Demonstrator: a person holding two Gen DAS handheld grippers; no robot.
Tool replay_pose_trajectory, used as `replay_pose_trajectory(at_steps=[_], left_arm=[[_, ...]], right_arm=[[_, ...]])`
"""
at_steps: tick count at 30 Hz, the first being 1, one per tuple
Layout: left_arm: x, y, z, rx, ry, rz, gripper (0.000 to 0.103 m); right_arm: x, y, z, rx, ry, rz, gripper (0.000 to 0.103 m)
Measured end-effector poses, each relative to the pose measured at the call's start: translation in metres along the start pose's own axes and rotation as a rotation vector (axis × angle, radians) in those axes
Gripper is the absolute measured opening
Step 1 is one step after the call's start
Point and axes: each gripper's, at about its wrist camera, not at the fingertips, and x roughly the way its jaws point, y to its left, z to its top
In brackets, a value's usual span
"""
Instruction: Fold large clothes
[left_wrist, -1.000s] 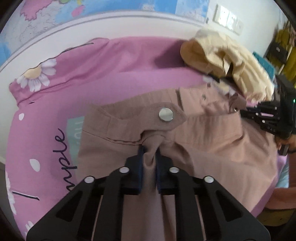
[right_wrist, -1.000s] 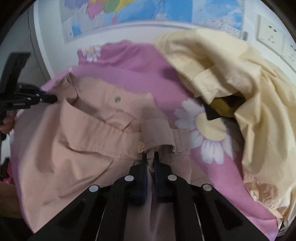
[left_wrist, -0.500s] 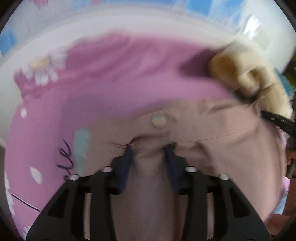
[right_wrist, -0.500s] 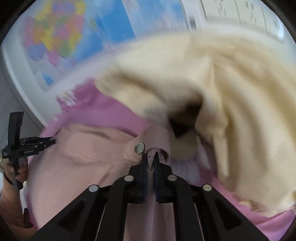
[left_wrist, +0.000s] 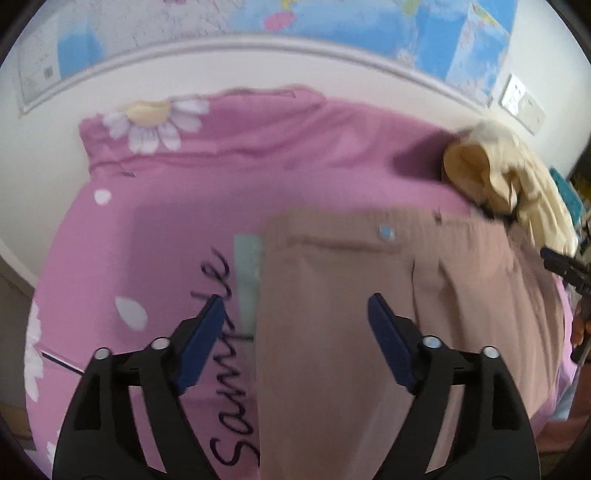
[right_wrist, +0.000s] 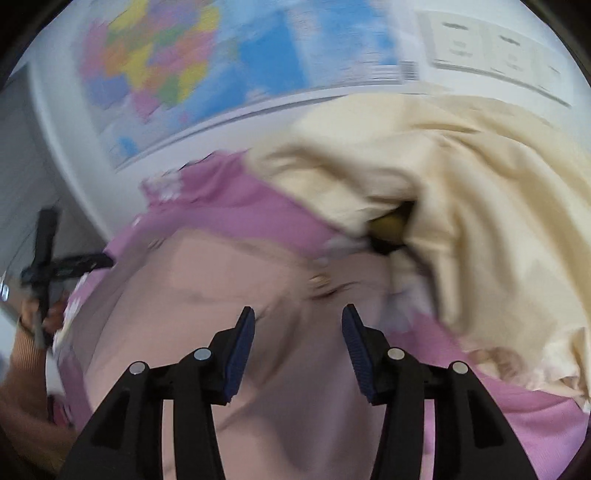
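The left gripper (left_wrist: 295, 314) hangs over the trousers (left_wrist: 388, 314) with its jaws spread wide and nothing between them. The right gripper (right_wrist: 297, 325) is likewise spread, holding nothing, above the same trousers (right_wrist: 258, 314). The dusty-pink trousers lie flat on a pink bedsheet (left_wrist: 184, 192) printed with daisies and dark handwriting, their waistband with a metal button (left_wrist: 386, 232) toward the wall. Just beyond the waistband, on the right, sits a crumpled cream garment (right_wrist: 461, 203). Behind it a map (right_wrist: 184, 62) hangs on the white wall.
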Motion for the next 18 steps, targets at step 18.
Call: replay_pose_trajectory(at_steps=[18], left_arm=[[-0.016, -0.041, -0.028, 0.118, -0.080, 0.183, 0.075]], right_arm=[[-0.025, 0.010, -0.027, -0.009, -0.045, 0.038, 0.049]])
